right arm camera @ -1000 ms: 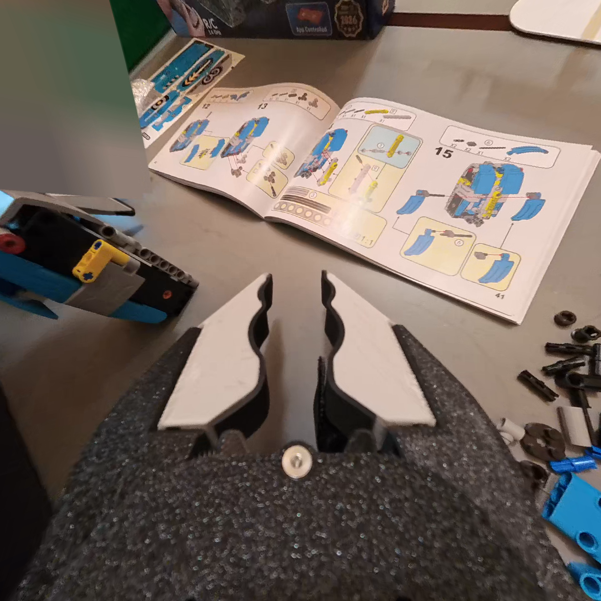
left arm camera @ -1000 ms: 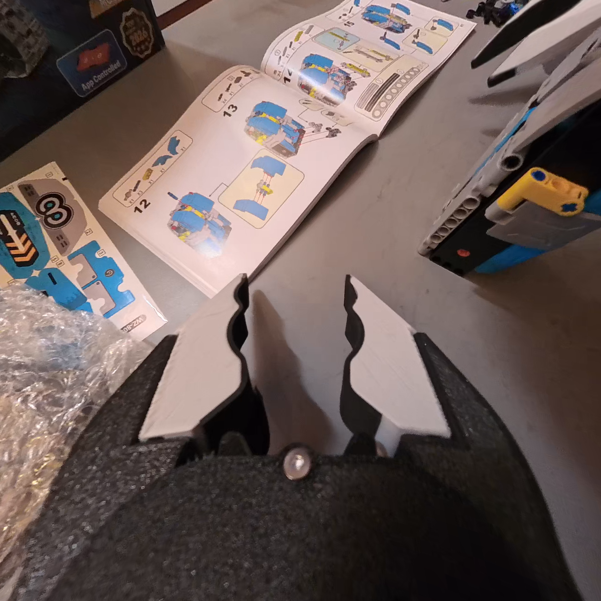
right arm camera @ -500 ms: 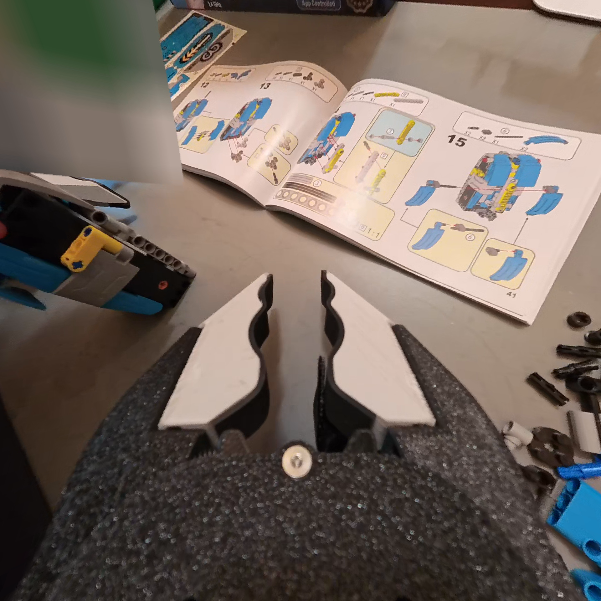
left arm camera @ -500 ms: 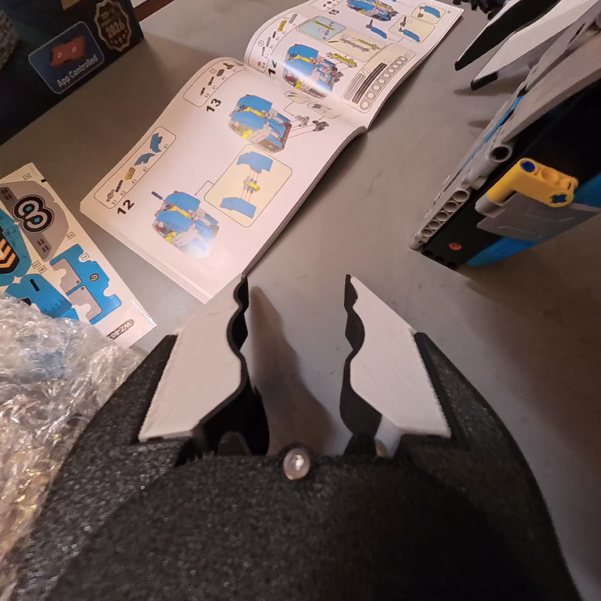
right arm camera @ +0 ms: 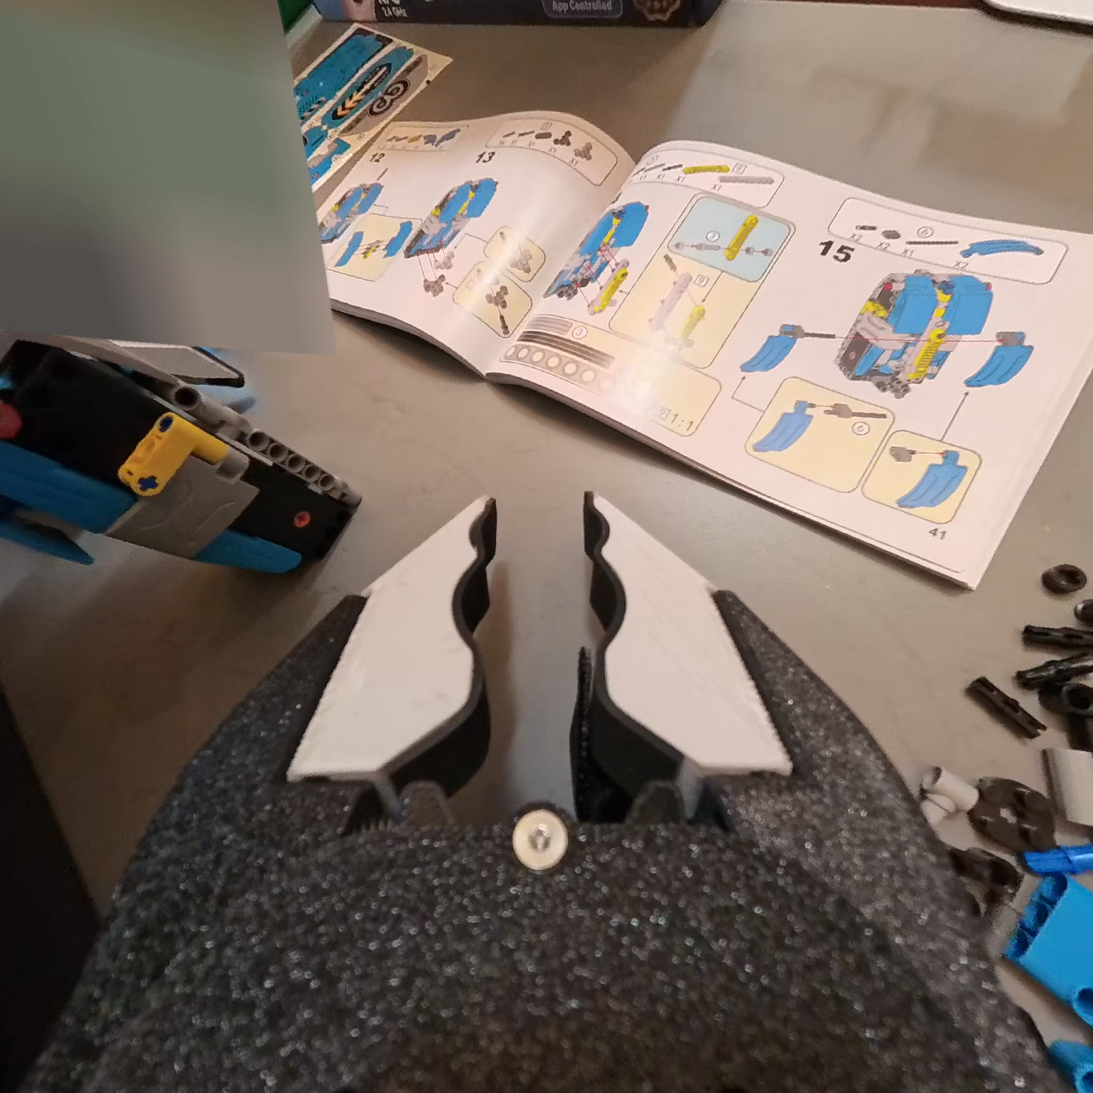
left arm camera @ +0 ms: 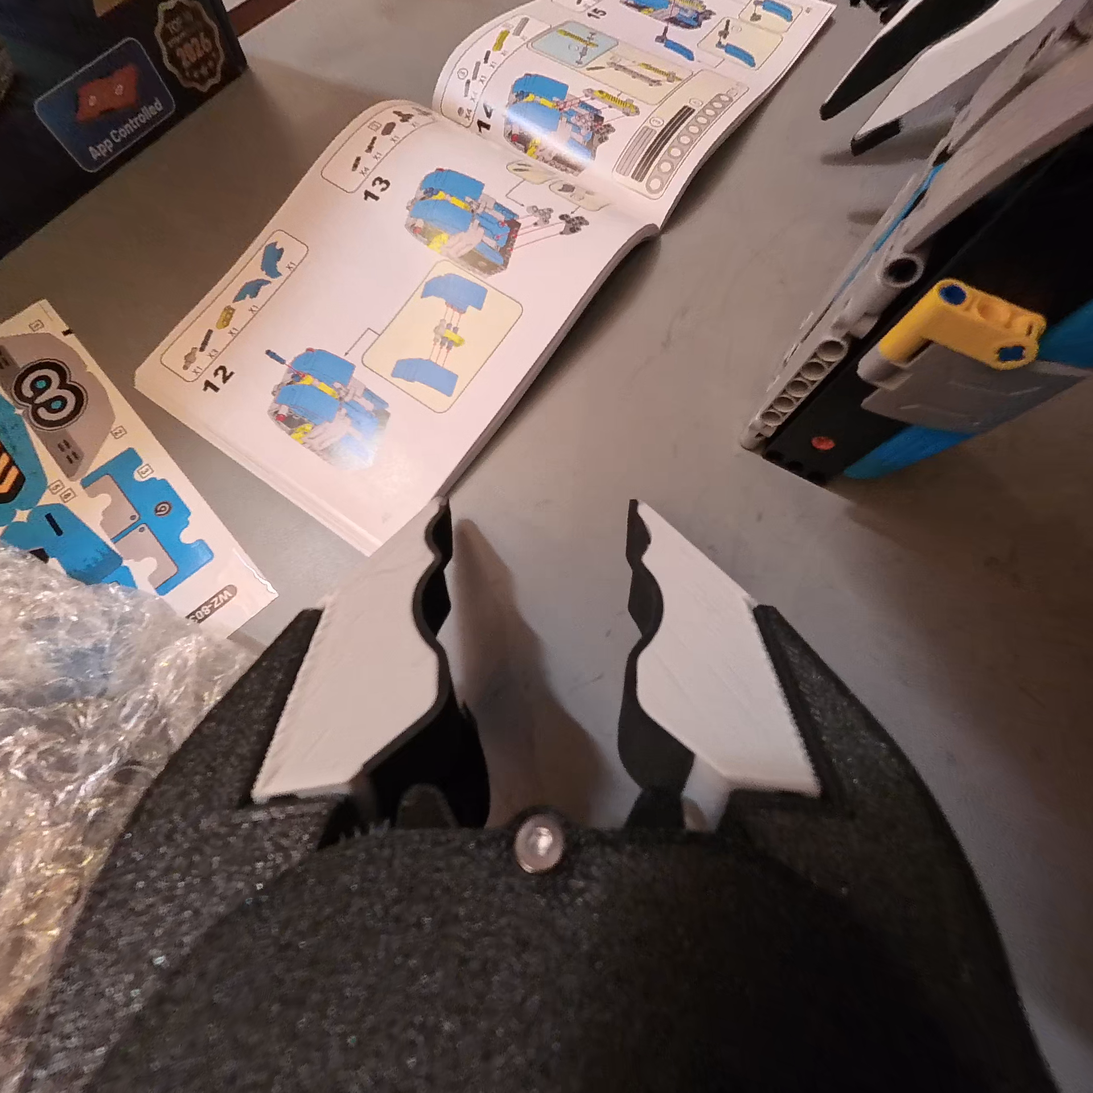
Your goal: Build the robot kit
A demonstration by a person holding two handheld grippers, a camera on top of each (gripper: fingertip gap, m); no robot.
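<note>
My left gripper (left arm camera: pixel 535 508) is open and empty, low over the grey table, its left fingertip just past the near corner of an open instruction booklet (left arm camera: pixel 414 284). A part-built brick model (left arm camera: pixel 922 378), black, grey and blue with a yellow connector (left arm camera: pixel 958 328), lies to its right. My right gripper (right arm camera: pixel 538 503) is open with a narrower gap and empty, over bare table. The same model (right arm camera: pixel 177 473) lies to its left and the booklet (right arm camera: pixel 739 331) lies ahead of it. Neither gripper touches the model.
A sticker sheet (left arm camera: pixel 89 461) and crumpled bubble wrap (left arm camera: pixel 71 710) lie at the left. A dark product box (left arm camera: pixel 106 89) stands at the back. Loose black pins (right arm camera: pixel 1053 662) and blue bricks (right arm camera: pixel 1053 940) lie at the right. The other gripper's fingers (left arm camera: pixel 946 65) show at top right.
Both grippers have shifted a little over the table; the booklet and model sit slightly differently in each view. The jaw openings are the same.
</note>
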